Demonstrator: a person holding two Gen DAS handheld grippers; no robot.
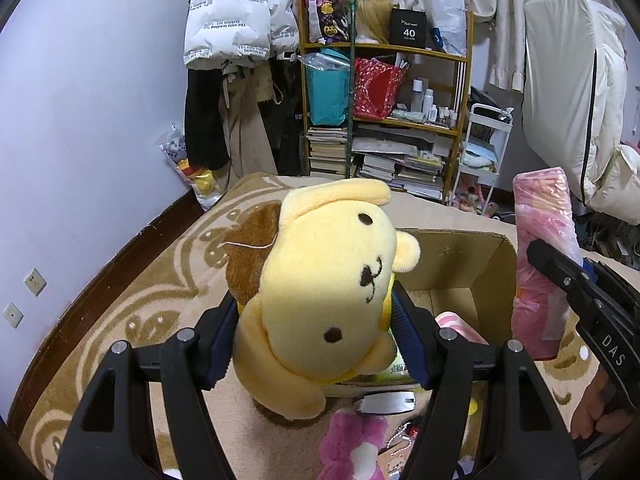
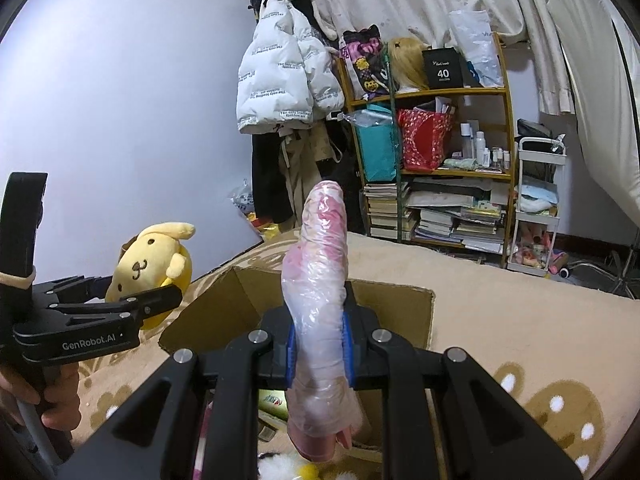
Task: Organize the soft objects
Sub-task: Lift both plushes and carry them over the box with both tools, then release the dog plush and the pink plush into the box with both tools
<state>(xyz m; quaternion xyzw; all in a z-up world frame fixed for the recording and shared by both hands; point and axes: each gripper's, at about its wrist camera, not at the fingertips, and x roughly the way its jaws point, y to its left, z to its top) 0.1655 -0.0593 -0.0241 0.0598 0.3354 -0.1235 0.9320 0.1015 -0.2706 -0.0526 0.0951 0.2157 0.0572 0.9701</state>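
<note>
Left wrist view: your left gripper [image 1: 316,340] clamps a yellow plush dog [image 1: 320,292] by its body, jaws pressed into both sides, the toy's face turned toward the camera and its brown cap [image 1: 248,256] behind. It hangs just beside the near-left corner of an open cardboard box [image 1: 460,264] that sits on a beige patterned blanket [image 1: 160,280]. At the right edge, your right gripper [image 1: 560,276] carries a pink plastic-wrapped bundle [image 1: 540,248] upright beside the box's right wall. A pink furry toy [image 1: 352,440] lies below, between the gripper's arms.

Right wrist view: your right gripper [image 2: 320,344] is closed on the pink plastic-wrapped bundle [image 2: 320,288], blue pads squeezing its middle while the top stands upright above the open cardboard box [image 2: 224,304]. To the left, your left gripper [image 2: 132,292] holds the yellow plush dog [image 2: 148,256] beside the box's left wall. A cluttered wooden shelf [image 2: 440,92] and a white puffer jacket [image 2: 284,76] fill the background.
</note>
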